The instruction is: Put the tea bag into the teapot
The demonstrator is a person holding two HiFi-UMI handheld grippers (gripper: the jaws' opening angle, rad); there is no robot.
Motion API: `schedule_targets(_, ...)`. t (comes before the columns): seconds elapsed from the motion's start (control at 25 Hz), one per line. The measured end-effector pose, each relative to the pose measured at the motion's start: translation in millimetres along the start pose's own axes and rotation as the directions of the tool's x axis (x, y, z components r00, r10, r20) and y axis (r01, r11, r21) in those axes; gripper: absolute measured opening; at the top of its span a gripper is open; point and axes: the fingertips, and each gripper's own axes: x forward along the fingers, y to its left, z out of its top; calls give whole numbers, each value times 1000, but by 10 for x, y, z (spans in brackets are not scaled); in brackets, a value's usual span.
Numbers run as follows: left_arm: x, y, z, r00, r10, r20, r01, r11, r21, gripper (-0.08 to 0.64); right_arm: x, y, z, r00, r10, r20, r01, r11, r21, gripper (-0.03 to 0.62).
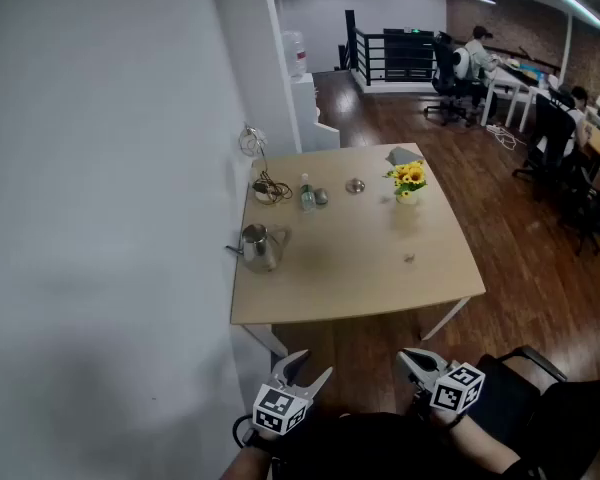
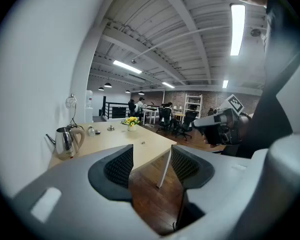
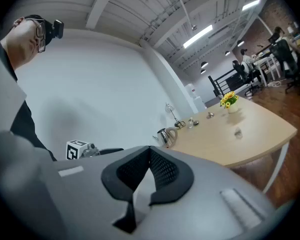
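The left tool hangs low in front of the person, short of the tabletop's near edge, above the wooden floor. Its jaws stand apart with nothing between them. Ahead of it, near the tabletop's left edge beside the white wall, the steel teapot stands upright, with its spout toward the wall and its handle toward the middle of the tabletop. Farther back along that side lie a coiled cable, a small bottle and, a little to the right, a round metal lid. A small vase of sunflowers stands near the far right corner. The tea bag, only a small speck here, lies flat on the right half of the tabletop, well apart from the teapot. The right tool hangs below it, off the near edge, its jaws together at the tips and holding nothing. Far to the right, people sit at desks.
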Motion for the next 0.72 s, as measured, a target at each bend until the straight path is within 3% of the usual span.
schedule_targets(0.4, 189, 177, -23, 1000, -11, -14, 11, 1000, -14, 230, 146, -159, 96, 1000, -1, -2, 1, 1000, 1, 8)
schedule_targets(0.72, 681, 508, 80, 1000, -6, -29, 6, 1000, -7, 230, 532, -660, 311, 1000, 12, -17, -12, 1000, 10, 8)
